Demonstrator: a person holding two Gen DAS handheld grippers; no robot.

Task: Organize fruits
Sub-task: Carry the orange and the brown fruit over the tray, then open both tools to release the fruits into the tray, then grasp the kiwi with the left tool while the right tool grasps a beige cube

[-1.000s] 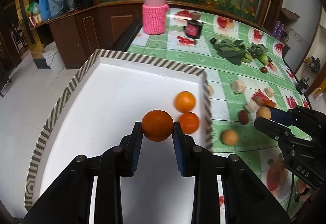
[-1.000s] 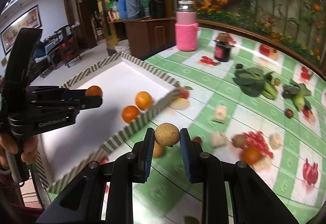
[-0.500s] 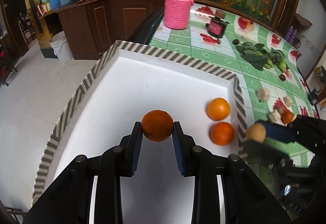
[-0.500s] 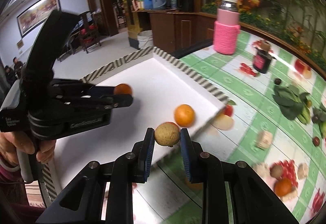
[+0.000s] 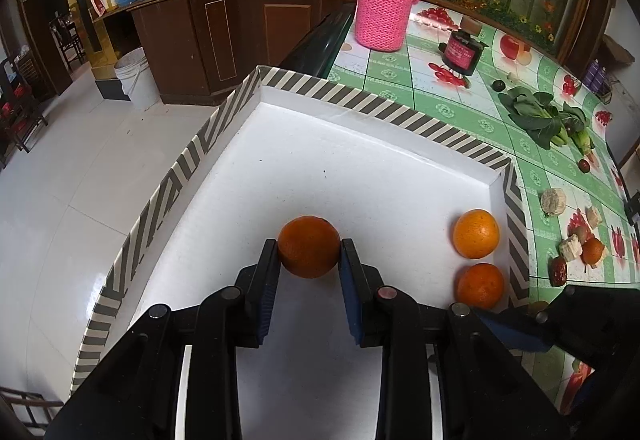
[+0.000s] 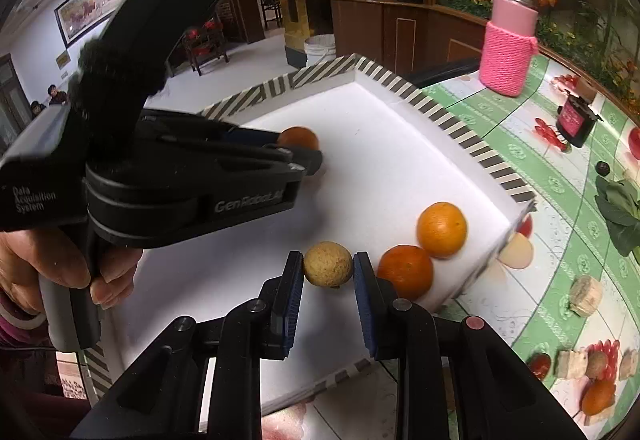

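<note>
My left gripper [image 5: 308,253] is shut on a dark orange [image 5: 308,251], held over the middle of the white box [image 5: 360,168] with the striped rim. That same orange [image 6: 298,138] shows at the left gripper's tips in the right wrist view. My right gripper [image 6: 328,267] is shut on a small tan round fruit [image 6: 328,264] above the box's near right part. Two brighter oranges [image 5: 476,234] [image 5: 480,286] lie on the box floor against its right wall; in the right wrist view those oranges [image 6: 441,224] [image 6: 405,272] sit just right of the tan fruit.
On the green patterned tablecloth [image 5: 532,168] stand a pink knit-covered jar [image 5: 384,0] and a small dark jar [image 5: 460,52]. Leafy greens [image 5: 540,116], tan chunks and small red fruits [image 5: 576,244] lie scattered right of the box. A person's hand [image 6: 52,260] holds the left gripper's handle.
Both grippers moved left over the box with their fruits. The right gripper came from above the tablecloth to above the box floor beside the two oranges. Grips are unchanged.
</note>
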